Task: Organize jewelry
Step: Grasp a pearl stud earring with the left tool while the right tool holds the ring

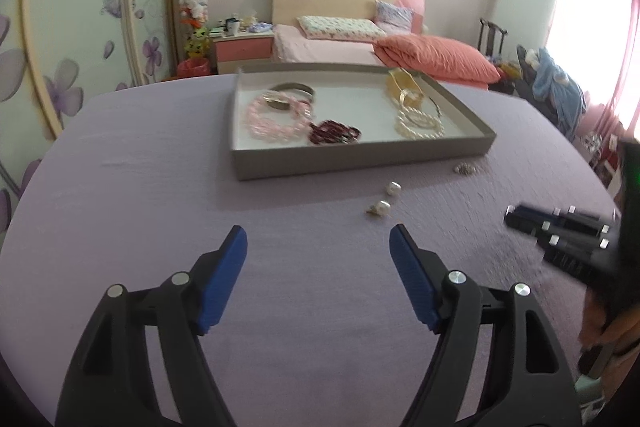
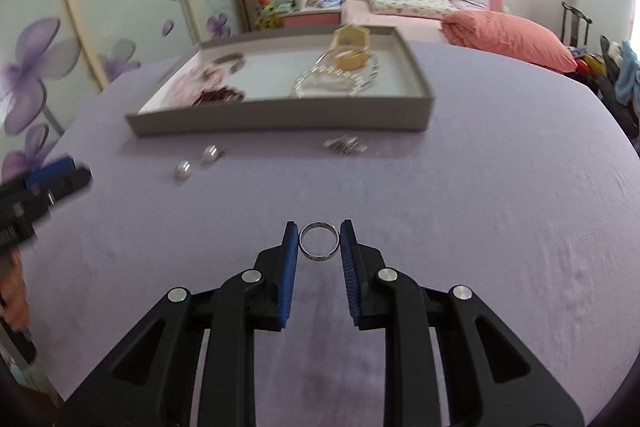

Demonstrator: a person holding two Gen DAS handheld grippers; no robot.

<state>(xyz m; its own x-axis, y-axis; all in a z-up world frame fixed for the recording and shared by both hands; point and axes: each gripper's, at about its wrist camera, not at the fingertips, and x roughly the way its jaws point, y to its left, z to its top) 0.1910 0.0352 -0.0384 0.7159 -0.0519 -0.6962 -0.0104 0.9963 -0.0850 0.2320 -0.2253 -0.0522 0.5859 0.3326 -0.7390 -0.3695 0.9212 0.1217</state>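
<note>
A: Nearest item?
B: Right claw (image 2: 319,241), narrow, pinching a silver ring (image 2: 319,241) above the bench (image 2: 480,227).
A: Left claw (image 1: 318,243)?
B: Wide, empty. Beyond: two pearl earrings (image 1: 386,199), then tray (image 1: 360,157) of necklaces.

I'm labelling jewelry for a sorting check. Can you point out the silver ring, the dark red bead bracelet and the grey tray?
silver ring (image 2: 319,241): right wrist view, lower band, held between the claw pads.
dark red bead bracelet (image 1: 334,133): left wrist view, middle of the beads.
grey tray (image 1: 360,161): left wrist view, near outer wall.
</note>
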